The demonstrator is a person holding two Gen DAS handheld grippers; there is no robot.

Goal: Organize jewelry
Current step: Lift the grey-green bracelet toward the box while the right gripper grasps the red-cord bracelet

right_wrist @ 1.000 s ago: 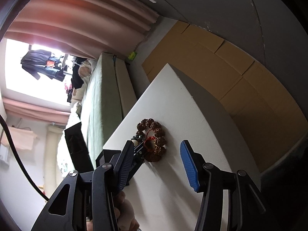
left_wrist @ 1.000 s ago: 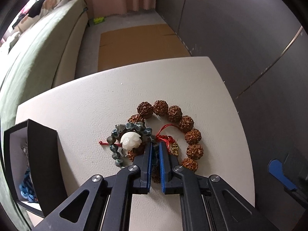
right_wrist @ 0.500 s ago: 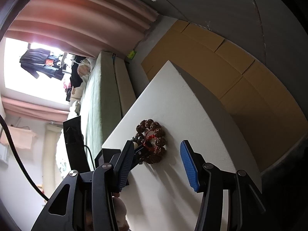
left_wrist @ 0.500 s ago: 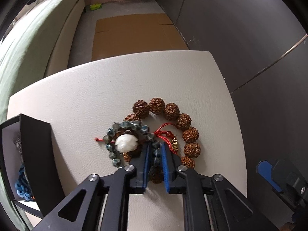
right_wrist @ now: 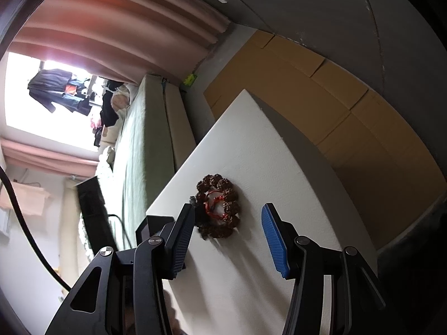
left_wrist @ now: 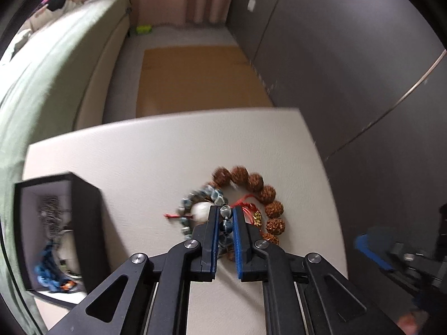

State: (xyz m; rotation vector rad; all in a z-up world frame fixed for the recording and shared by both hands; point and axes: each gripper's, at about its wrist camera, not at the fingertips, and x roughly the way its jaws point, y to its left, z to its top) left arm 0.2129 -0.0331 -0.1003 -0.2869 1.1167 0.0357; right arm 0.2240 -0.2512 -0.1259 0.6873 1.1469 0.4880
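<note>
My left gripper (left_wrist: 225,217) is shut on a blue-grey bead bracelet (left_wrist: 195,198) that carries a large white bead (left_wrist: 200,210); the bracelet looks lifted and blurred. Under it a brown rudraksha bead bracelet (left_wrist: 262,192) with a red cord and gold charm lies on the white table (left_wrist: 139,162). An open black jewelry box (left_wrist: 56,231) with a silver chain and blue beads stands at the left. My right gripper (right_wrist: 226,240) is open and empty, tilted sideways, short of the brown bracelet (right_wrist: 220,209).
A green sofa (left_wrist: 47,83) runs along the left. Cardboard sheets (left_wrist: 192,75) lie on the floor beyond the table. A dark wall (left_wrist: 349,55) is on the right. The right gripper also shows at the left wrist view's right edge (left_wrist: 391,259).
The left gripper has pulled the blue-grey bracelet up and back off the brown bracelet. The black box now shows more of its inside. The right gripper has drifted slightly.
</note>
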